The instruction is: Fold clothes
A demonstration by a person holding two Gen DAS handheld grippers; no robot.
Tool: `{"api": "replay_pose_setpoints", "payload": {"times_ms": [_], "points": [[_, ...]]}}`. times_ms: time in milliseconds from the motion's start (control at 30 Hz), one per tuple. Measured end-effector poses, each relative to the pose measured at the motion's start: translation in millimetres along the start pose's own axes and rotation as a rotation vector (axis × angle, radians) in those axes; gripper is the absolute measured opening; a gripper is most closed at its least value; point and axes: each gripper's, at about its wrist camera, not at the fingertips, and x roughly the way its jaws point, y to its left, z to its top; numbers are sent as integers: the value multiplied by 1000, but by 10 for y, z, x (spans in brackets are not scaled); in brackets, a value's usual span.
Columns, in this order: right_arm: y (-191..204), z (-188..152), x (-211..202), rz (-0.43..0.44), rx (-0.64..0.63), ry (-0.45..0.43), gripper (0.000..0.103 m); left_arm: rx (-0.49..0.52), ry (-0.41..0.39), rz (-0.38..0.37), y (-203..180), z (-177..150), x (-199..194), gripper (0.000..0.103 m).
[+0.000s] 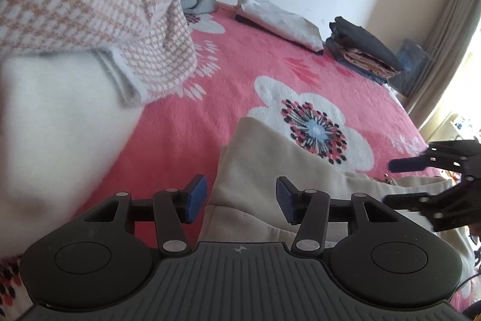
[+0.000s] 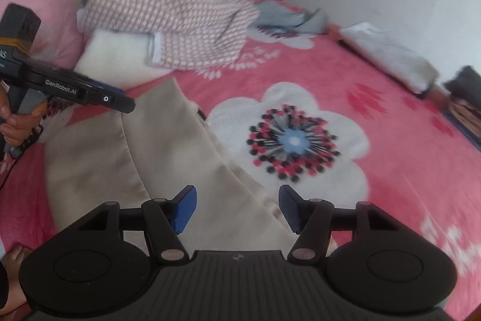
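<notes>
Blue pads on your left gripper (image 1: 241, 199) stand well apart, holding nothing, with the near edge of the beige garment (image 1: 270, 170) lying between and below them; whether they touch the cloth you cannot tell. Your right gripper (image 2: 237, 208) is spread just as wide, empty, hovering over the same beige garment (image 2: 144, 158) at lower centre of its frame. In the right wrist view that garment's long axis runs from the lower centre up toward the left, ending in a narrower tip near the checked cloth (image 2: 180, 20). Your left tool shows at the left edge of that view, gripped by your hand (image 2: 18, 122). Beneath everything lies a pink blanket (image 2: 390, 140) with big white flowers. Along the far edge by the white wall sit a grey crumpled piece (image 1: 198, 0), a folded white piece (image 1: 282, 20) and a dark folded stack (image 1: 363, 50). Curtains (image 1: 445, 20) hang at the upper right of the left view
</notes>
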Motion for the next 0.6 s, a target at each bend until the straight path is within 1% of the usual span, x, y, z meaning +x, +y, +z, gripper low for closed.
{"api": "replay_pose_setpoints", "payload": {"times_ms": [67, 133, 167, 200, 233, 267, 300, 333, 367, 433, 467, 500, 567, 600], "points": [[41, 121, 245, 28, -65, 45, 61, 4, 9, -12, 34, 5, 49, 51], [81, 241, 491, 55, -130, 90, 54, 3, 15, -23, 71, 6, 97, 51], [86, 276, 565, 67, -144, 105, 45, 2, 17, -30, 89, 4, 119, 50], [67, 271, 559, 74, -129, 108, 34, -1, 18, -36, 102, 1, 138, 48], [53, 266, 546, 74, -117, 108, 28, -4, 19, -42, 115, -2, 158, 47], [48, 264, 518, 65, -114, 105, 14, -7, 21, -48, 129, -5, 177, 45], [47, 259, 479, 63, -113, 99, 9, -9, 22, -53, 142, -8, 197, 39], [54, 258, 437, 63, -110, 91, 7, -8, 18, -60, 143, -13, 205, 34], [76, 263, 388, 59, -115, 78, 5, 0, 10, -63, 136, -16, 202, 34], [129, 268, 290, 30, -136, 38, 4, 12, -5, -68, 130, -20, 185, 25], [155, 273, 241, 12, -145, 18, 4, 16, -13, -70, 131, -20, 171, 23], [174, 282, 195, -7, -150, -4, 4, 4, -20, -75, 152, -18, 150, 19], [179, 312, 152, -33, -145, -42, 4, -40, -19, -86, 223, -14, 133, 17], [181, 322, 152, -43, -143, -58, 4, -48, -16, -76, 246, -18, 137, 17]]}}
